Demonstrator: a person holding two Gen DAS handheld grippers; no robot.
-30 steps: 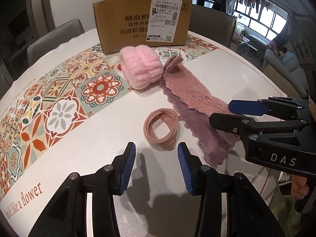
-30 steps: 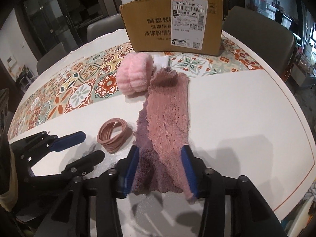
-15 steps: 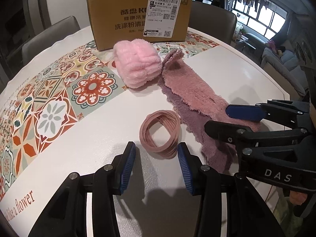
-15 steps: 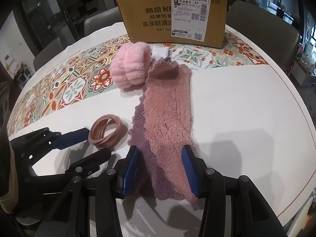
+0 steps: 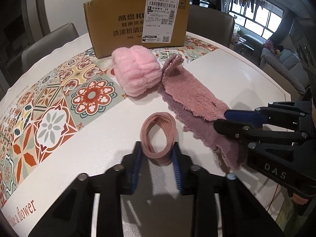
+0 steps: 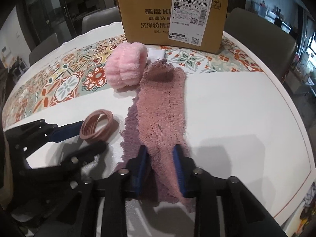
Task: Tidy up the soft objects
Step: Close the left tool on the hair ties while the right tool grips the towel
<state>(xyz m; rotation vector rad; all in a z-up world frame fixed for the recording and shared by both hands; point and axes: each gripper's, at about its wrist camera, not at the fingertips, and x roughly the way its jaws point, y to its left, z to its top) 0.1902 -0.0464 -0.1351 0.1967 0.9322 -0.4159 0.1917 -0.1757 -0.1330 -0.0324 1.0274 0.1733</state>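
Nearest the left wrist camera, the left gripper [image 5: 158, 158] has just been closing and its blue pads now pinch the near end of the stack of pink hair bands [image 5: 159, 136], squeezing the ring into an oval whose long axis runs away from the camera. Beside it, the right gripper [image 6: 161, 165] has likewise just been closing; its pads press on the near end of the mauve towel [image 6: 162, 106], bunching it (a purple layer shows underneath along the left edge). The towel is a long strip lying flat, its long axis running from the gripper toward the cardboard box [image 6: 171, 17]. At the towel's far end, just to its left and touching it, sits the fluffy pink roll [image 6: 125, 67], with a small white item [image 6: 156, 54] behind it.

All of this lies on a round white table [image 6: 237, 108] crossed by a band of patterned tiles [image 5: 59, 102]. The box stands on that band at the far side; its contents cannot be seen. Grey chairs [image 6: 258, 35] ring the table, and windows [image 5: 256, 23] show beyond.
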